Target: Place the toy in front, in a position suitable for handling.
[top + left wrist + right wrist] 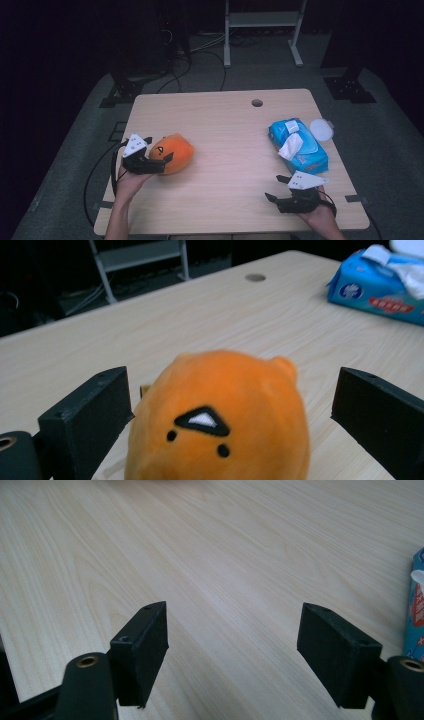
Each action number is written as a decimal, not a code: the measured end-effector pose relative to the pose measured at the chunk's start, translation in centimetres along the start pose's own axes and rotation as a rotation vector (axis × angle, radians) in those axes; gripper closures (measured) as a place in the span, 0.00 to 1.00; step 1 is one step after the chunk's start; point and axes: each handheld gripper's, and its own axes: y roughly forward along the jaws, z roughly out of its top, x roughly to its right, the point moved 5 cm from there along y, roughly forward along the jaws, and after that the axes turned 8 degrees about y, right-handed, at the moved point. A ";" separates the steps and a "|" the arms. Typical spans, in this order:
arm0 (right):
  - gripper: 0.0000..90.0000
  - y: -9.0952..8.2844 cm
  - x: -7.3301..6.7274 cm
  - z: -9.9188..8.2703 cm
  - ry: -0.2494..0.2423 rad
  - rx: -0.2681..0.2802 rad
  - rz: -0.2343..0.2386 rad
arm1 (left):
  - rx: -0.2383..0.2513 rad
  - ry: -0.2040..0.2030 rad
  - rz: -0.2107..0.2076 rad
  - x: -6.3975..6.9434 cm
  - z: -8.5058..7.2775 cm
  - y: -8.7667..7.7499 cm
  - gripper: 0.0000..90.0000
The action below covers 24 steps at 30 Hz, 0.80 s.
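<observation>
L gripper (161, 156): jaws wide, straddling orange plush (220, 420), lined up to clamp, not yet squeezing
R gripper (232, 650): released, idle over table (225, 125)

Bare table (225, 150) lies open between orange plush (175, 152) and wipes pack (298, 145)

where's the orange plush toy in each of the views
High view: the orange plush toy lies at the table's left side, between the open jaws of the left tool.
Left gripper view: bottom centre, close up, face toward the camera.
Right gripper view: not in it.
Shared landmark: the blue wipes pack, seen top right in the left gripper view and at the right edge in the right gripper view.
</observation>
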 end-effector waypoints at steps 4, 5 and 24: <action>0.30 0.1 -0.1 0.0 0.000 -0.004 0.003 | -0.035 -0.023 -0.003 -0.5 -1.1 0.7 0.02; 0.30 0.1 -0.1 0.0 -0.002 -0.006 0.005 | -0.056 -0.027 -0.012 -0.5 -1.3 1.0 0.02; 0.30 0.1 -0.3 -0.1 -0.008 -0.008 0.010 | -0.098 -0.097 0.000 -0.2 -3.1 2.7 0.00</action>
